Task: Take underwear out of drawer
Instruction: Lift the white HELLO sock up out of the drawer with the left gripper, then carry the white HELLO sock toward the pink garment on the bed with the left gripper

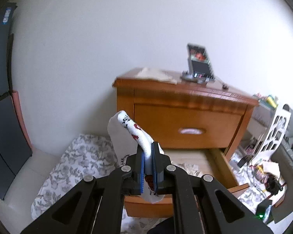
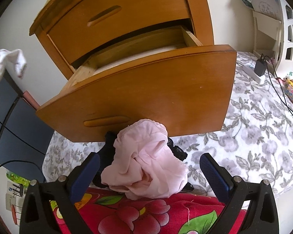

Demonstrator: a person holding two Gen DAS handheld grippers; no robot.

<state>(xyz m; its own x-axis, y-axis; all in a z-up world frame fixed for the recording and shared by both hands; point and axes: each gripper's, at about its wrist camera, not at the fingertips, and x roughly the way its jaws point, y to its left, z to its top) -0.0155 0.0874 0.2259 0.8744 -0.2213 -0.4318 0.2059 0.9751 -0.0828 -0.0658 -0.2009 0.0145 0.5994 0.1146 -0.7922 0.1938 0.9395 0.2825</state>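
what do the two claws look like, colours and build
Both are the same make. The left claw has matte black angular arms with triangular cut-outs, round silver pivot pins and flat blue pads on black fingers. The right claw shows the same black frame and silver pins, and its blue pads carry a fine dotted grip texture. No cables, markings or sleeves show on either.
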